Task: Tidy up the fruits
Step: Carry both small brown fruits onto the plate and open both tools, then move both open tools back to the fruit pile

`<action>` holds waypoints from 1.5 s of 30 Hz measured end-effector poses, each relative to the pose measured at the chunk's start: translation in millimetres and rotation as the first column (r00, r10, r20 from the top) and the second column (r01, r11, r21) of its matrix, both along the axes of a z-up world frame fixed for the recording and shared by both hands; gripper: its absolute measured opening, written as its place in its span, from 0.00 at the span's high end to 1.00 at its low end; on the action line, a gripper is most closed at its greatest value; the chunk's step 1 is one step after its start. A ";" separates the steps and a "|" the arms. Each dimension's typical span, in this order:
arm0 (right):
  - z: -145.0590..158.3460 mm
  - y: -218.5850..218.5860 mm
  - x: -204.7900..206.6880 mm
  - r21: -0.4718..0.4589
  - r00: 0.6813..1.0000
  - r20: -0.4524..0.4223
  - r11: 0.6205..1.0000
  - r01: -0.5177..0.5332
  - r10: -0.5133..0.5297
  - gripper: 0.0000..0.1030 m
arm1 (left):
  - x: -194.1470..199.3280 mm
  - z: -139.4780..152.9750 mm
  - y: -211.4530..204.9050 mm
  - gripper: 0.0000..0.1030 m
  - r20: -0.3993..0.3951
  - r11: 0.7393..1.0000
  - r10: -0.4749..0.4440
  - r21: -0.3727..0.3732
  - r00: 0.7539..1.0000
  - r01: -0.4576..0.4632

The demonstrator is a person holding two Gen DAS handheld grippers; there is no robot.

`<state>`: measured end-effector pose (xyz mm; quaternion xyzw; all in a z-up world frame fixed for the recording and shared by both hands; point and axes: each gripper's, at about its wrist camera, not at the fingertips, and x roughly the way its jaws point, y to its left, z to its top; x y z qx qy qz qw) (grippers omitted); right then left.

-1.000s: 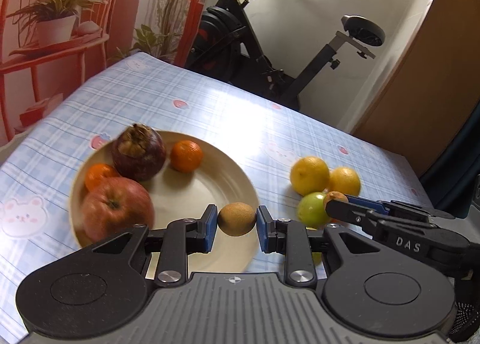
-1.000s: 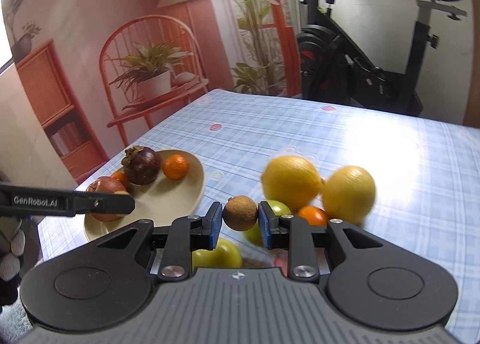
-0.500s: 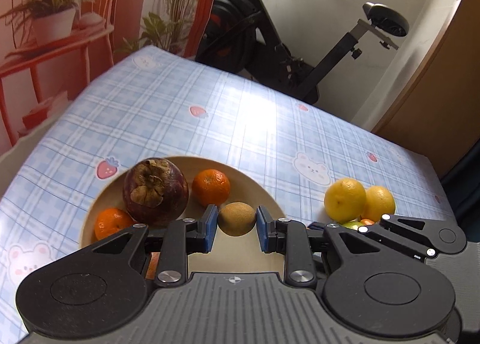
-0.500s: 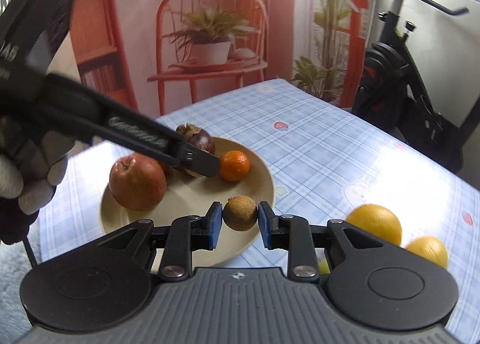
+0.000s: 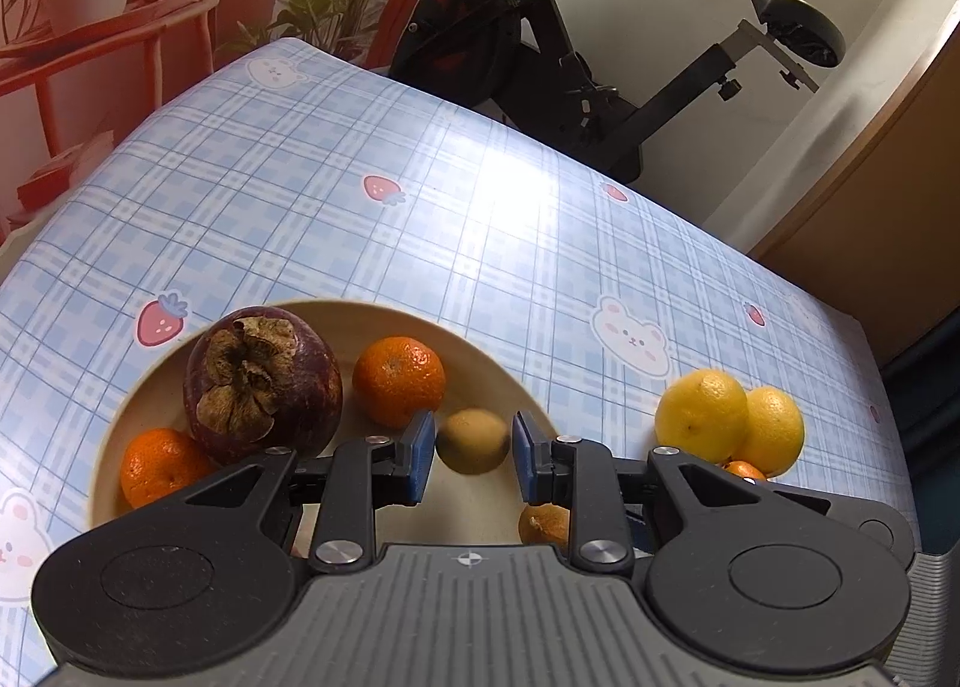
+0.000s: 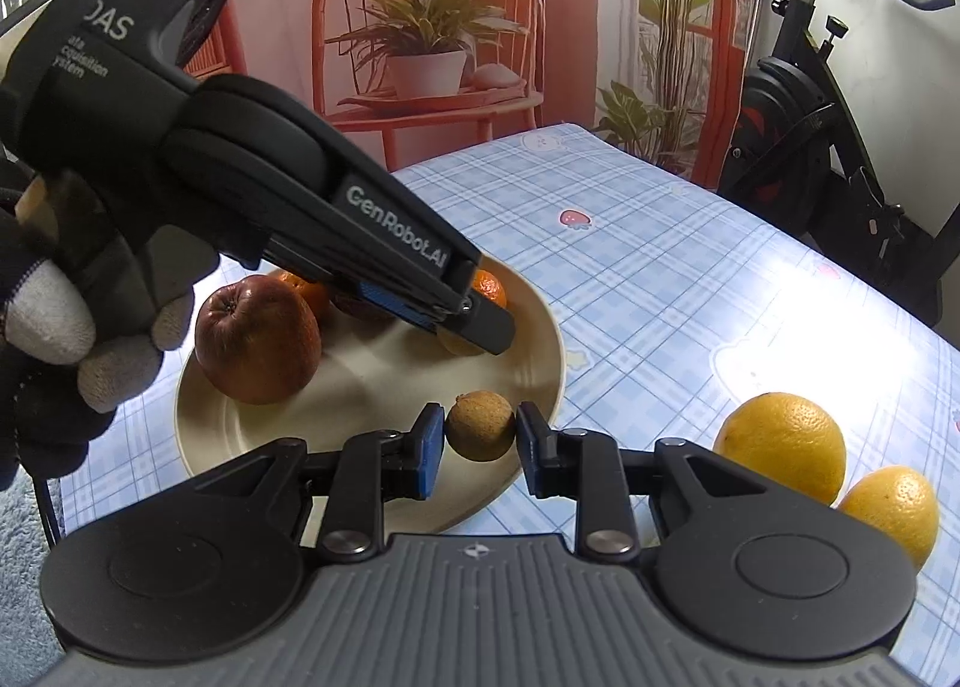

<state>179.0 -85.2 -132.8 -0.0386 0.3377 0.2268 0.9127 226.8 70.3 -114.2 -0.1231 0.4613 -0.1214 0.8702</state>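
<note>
My left gripper (image 5: pixel 473 456) is shut on a small brown fruit (image 5: pixel 473 441) low over the cream plate (image 5: pixel 288 309), just right of a mandarin (image 5: pixel 399 381). From the right wrist view, the left gripper (image 6: pixel 474 321) reaches in from the upper left, its fruit (image 6: pixel 456 342) mostly hidden. My right gripper (image 6: pixel 480 447) is shut on a second small brown fruit (image 6: pixel 480 426) above the plate's (image 6: pixel 540 339) near rim. On the plate lie a dark purple mangosteen (image 5: pixel 264 381), another mandarin (image 5: pixel 159 465) and a red apple (image 6: pixel 258 339).
Two yellow citrus fruits (image 5: pixel 702 417) (image 5: pixel 774 429) and a small orange (image 5: pixel 741 468) lie on the checked tablecloth (image 5: pixel 480 243) right of the plate. A gloved hand (image 6: pixel 48 315) holds the left gripper. An exercise bike (image 5: pixel 540 27) stands behind the table's far edge.
Both grippers carried their brown fruits to the plate. The right one swung left, away from the loose citrus. The left one moved further in over the plate, and the apple left its view.
</note>
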 end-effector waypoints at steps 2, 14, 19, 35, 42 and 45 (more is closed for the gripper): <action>0.7 1.0 -1.5 -0.008 1.000 0.003 1.000 0.001 -0.001 0.72 | 0.6 -0.2 -1.8 0.71 0.002 1.000 -0.003 0.001 1.000 0.003; 19.3 -56.6 -48.2 0.126 0.962 0.150 0.969 0.210 -0.228 0.52 | -29.0 27.7 -17.3 0.71 0.136 0.996 -0.057 0.075 0.989 0.047; 17.9 -91.5 -79.8 0.189 0.922 0.177 0.931 0.313 -0.346 0.48 | -52.2 37.9 -44.8 0.71 0.200 0.988 -0.121 0.118 0.972 0.099; -16.5 -117.0 -135.4 0.237 0.895 0.127 0.889 0.392 -0.429 0.48 | -92.1 18.1 -94.3 0.71 0.195 0.978 -0.197 0.113 0.961 0.177; -28.1 -114.5 -140.7 0.237 0.897 0.127 0.891 0.388 -0.424 0.47 | -106.9 18.1 -87.9 0.71 0.230 0.978 -0.186 0.139 0.955 0.157; -29.0 -116.3 -138.2 0.242 0.901 0.106 0.890 0.388 -0.421 0.47 | -112.4 16.4 -88.7 0.71 0.239 0.978 -0.189 0.136 0.952 0.160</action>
